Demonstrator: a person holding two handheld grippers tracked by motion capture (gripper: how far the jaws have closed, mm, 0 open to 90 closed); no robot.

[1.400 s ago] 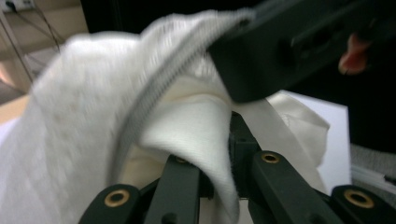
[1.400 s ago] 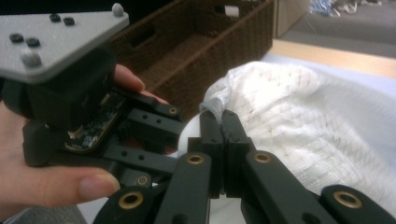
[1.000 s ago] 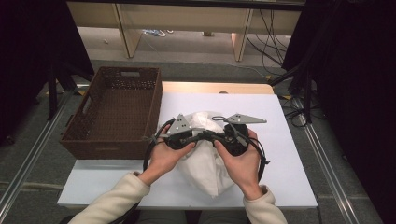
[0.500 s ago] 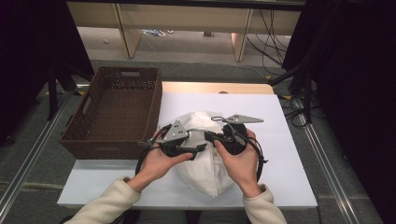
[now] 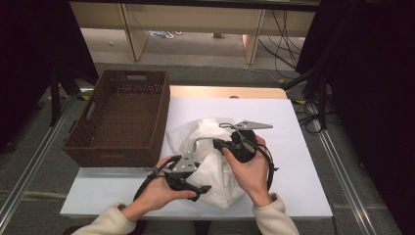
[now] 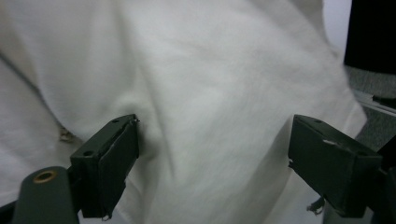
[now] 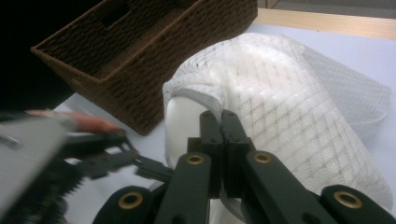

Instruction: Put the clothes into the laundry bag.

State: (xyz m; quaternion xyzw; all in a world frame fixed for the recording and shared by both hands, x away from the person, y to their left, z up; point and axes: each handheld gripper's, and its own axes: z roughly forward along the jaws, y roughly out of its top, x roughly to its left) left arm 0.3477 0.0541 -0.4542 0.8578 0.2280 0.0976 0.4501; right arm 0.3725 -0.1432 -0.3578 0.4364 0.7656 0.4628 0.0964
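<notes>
From the high view, a white cloth (image 5: 215,161) lies bunched near the middle of the white desk (image 5: 293,196), just to the right of a brown woven basket (image 5: 122,117). The person's left hand holds the left tool (image 5: 193,186) at the near, left edge of the cloth, low over the desk. The right hand holds the right tool (image 5: 218,143) over the cloth's middle, its jaws pointing left towards the basket.

In the left gripper view, the left tool's (image 6: 212,149) two black jaws stand wide apart; they have just been opening. The white cloth (image 6: 224,84) lies close behind and between them, but the pads do not press on it.

In the right gripper view, the right tool's (image 7: 221,126) jaws are closed tight on a seam edge of the cloth (image 7: 280,93), which is a see-through mesh over a white inner layer here. The basket (image 7: 154,51) stands just behind, and the left tool (image 7: 93,158) shows blurred at the lower left.
</notes>
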